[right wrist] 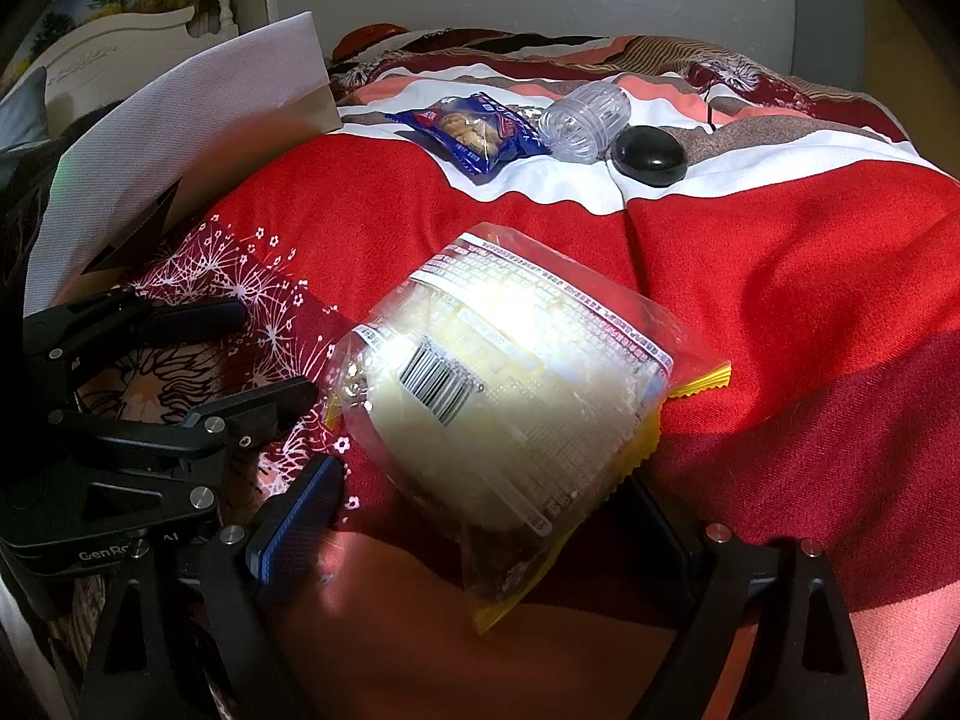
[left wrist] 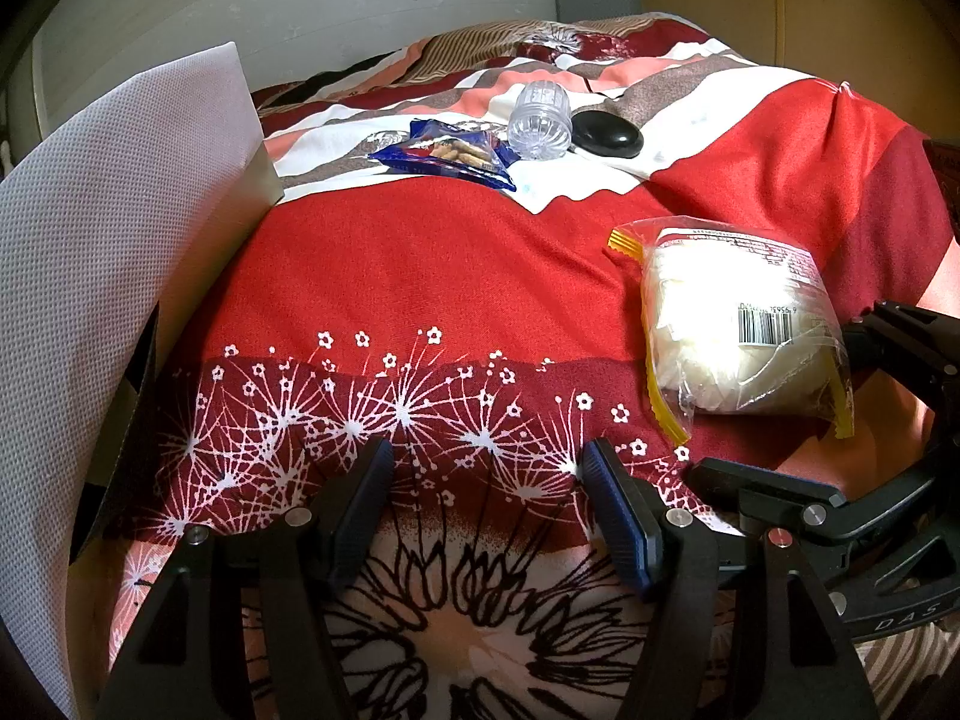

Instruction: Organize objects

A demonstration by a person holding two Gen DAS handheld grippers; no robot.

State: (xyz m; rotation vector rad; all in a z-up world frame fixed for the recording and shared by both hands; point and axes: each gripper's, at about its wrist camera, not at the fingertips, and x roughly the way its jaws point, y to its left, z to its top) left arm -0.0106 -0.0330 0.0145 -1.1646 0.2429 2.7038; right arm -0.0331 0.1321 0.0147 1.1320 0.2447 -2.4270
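Right gripper [right wrist: 480, 516] lining up on the bun bag [right wrist: 504, 384].
Both jaws apart, empty; next: close on the bag, carry to box [left wrist: 120, 228].

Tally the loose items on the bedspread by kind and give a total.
Snack packets: 2, the blue packet and the clear bread bag
Clear plastic jar: 1
Black oval object: 1
Total: 4
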